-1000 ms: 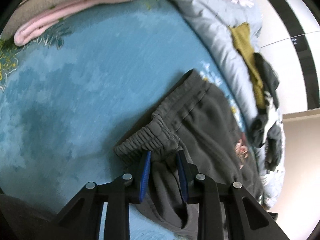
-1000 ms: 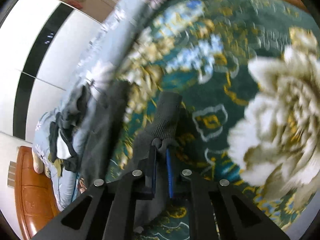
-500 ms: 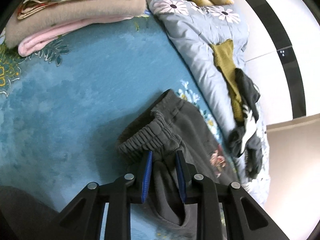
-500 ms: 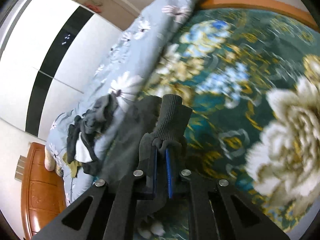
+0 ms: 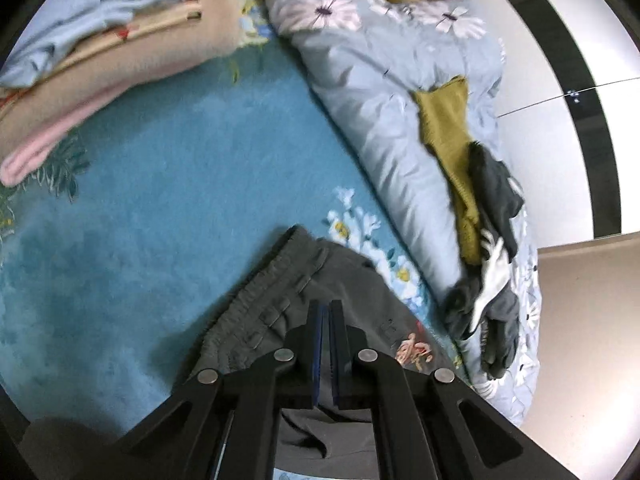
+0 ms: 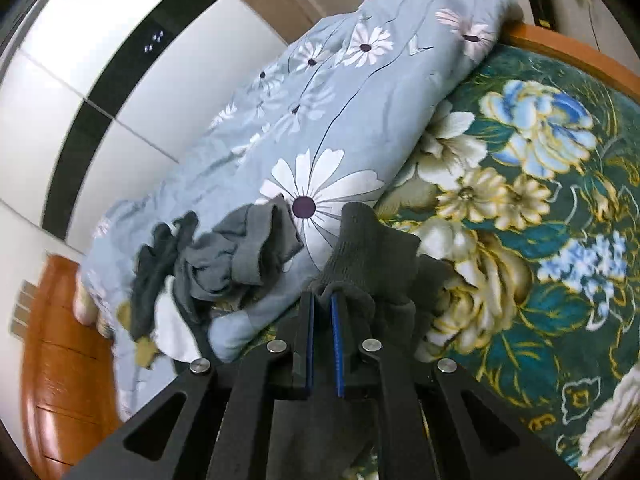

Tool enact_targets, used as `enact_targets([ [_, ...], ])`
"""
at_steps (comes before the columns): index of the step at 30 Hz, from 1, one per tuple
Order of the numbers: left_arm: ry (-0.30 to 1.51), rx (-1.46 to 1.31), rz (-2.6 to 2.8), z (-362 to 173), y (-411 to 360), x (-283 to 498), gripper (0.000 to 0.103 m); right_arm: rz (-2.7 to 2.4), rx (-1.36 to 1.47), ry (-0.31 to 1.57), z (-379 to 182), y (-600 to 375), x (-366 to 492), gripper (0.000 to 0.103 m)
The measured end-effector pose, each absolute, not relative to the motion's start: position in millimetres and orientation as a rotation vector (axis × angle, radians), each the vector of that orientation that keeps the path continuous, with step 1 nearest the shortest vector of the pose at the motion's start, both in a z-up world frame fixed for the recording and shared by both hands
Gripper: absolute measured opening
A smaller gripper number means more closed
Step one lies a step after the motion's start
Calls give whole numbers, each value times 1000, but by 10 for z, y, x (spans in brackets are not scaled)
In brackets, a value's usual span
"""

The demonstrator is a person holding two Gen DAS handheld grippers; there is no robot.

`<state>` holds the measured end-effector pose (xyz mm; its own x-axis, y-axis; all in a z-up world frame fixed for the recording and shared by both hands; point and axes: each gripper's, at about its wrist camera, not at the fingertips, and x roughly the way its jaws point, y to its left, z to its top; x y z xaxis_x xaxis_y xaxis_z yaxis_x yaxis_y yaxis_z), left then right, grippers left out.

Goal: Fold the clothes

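Left tool (image 5: 325,312): clamped on the grey trousers' (image 5: 304,292) waistband, beside the quilt (image 5: 384,128).
Right tool (image 6: 322,304): pinching the ribbed cuff (image 6: 368,248), likely to stretch the trousers for folding.

Two tongs, left (image 5: 325,308) and right (image 6: 322,300); one dark grey pair of trousers (image 5: 280,300); one floral quilt (image 5: 384,92); one stack of folded clothes (image 5: 100,52); one heap of unfolded garments (image 5: 480,216).
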<state>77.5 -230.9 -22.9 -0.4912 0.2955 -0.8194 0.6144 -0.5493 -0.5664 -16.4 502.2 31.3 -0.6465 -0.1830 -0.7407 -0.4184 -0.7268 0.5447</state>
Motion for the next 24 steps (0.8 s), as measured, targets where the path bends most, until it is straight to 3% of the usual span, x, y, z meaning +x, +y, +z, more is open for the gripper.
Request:
enact_targets([
  [7, 1258, 1534, -2056, -634, -2187, 1023, 13, 2438, -1301, 1052, 26, 5075, -172, 8],
  [10, 1167, 1561, -2097, -538, -2179, 951, 48, 2426, -1313, 1040, -25, 5131, -130, 8],
  [11, 1165, 1557, -2096, -508, -2197, 951, 53, 2424, -1313, 1040, -30, 5137, -121, 8],
  [16, 1187, 1539, -2027, -531, -2216, 1070, 62, 2418, -1314, 1040, -55, 5170, -78, 8],
  [24, 1267, 1641, -1827, -859, -2277, 1223, 67, 2438, -1325, 1015, -23, 5164, -81, 8],
])
